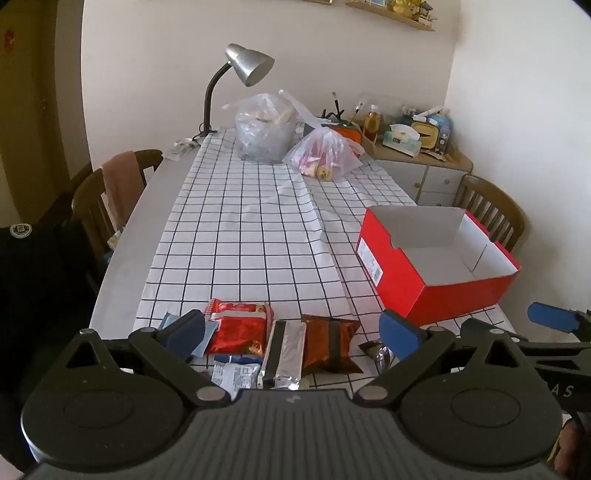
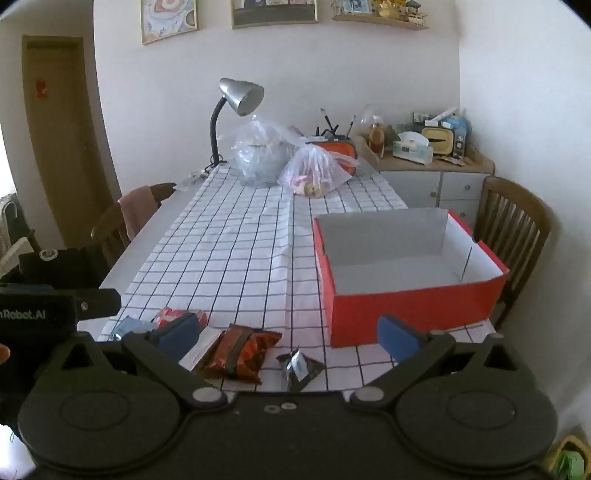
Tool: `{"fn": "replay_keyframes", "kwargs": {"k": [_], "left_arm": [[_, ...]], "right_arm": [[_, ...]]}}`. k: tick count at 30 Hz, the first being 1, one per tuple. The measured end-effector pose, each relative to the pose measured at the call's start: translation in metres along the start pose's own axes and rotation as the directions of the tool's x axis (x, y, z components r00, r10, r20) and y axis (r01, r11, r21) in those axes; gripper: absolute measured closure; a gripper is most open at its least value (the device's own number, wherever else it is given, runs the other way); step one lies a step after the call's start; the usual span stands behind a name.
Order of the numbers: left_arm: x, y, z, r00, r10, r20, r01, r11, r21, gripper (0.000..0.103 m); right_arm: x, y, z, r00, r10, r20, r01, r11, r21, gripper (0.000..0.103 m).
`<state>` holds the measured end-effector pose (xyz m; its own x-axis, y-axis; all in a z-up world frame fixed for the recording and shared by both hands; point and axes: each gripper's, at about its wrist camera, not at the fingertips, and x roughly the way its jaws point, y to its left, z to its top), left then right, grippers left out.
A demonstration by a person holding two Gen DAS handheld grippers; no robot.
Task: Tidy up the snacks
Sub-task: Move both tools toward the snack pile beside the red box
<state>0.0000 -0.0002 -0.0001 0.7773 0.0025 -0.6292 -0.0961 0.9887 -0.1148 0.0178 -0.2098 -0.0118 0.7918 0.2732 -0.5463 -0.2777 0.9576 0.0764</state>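
Soft, even daylight fills both views, a little dim and washed with a pale pink-grey cast. The white wall (image 1: 155, 92) is brightest, and the checked cloth (image 1: 240, 229) beside the red box (image 1: 436, 266) shows only faint shadows along its creases. The foil packet (image 1: 284, 350) catches a dull glare. Fisheye distortion bows the door frame (image 2: 48, 140) and the counter edges, with black vignette in the corners. The lamp (image 2: 240, 96) looks unlit. Focus is fair, softer toward the shelf (image 2: 380, 18).

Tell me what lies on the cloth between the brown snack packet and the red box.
In the right wrist view, only a small dark wrapper lies between the brown snack packet and the red box; otherwise bare checked tablecloth.
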Motion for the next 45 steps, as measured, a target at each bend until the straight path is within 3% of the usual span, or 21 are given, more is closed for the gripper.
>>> {"fn": "replay_keyframes", "kwargs": {"k": [4,6,8,14,23,45], "left_arm": [[-0.002,0.003,-0.006,1.000,0.003,0.019,-0.003,1.000,0.009,0.002],[0.006,-0.003,0.001,0.999,0.028,-0.036,-0.027,0.999,0.024,0.002],[-0.004,0.004,-0.003,1.000,0.017,-0.011,-0.016,1.000,0.012,0.002],[-0.005,0.008,-0.009,0.999,0.030,-0.040,-0.029,0.999,0.023,0.002],[-0.006,0.012,-0.011,0.998,0.031,-0.053,-0.030,0.999,0.021,0.002],[-0.018,0.010,-0.010,0.998,0.018,-0.059,-0.016,0.999,0.028,0.002]], "right_arm": [[0.002,0.011,-0.006,0.999,-0.033,-0.011,0.033,0.999,-0.041,0.000],[-0.002,0.008,-0.007,1.000,-0.025,-0.005,0.025,1.000,-0.012,0.000],[0.000,0.009,-0.006,0.999,-0.026,-0.030,0.026,1.000,0.006,0.000],[0.000,0.013,-0.009,0.999,-0.005,-0.049,0.006,1.000,0.021,0.000],[-0.004,0.016,-0.009,0.999,0.032,-0.044,-0.031,0.999,0.032,0.000],[-0.016,0.018,-0.009,0.999,0.030,-0.035,-0.029,0.999,0.030,0.000]]}}
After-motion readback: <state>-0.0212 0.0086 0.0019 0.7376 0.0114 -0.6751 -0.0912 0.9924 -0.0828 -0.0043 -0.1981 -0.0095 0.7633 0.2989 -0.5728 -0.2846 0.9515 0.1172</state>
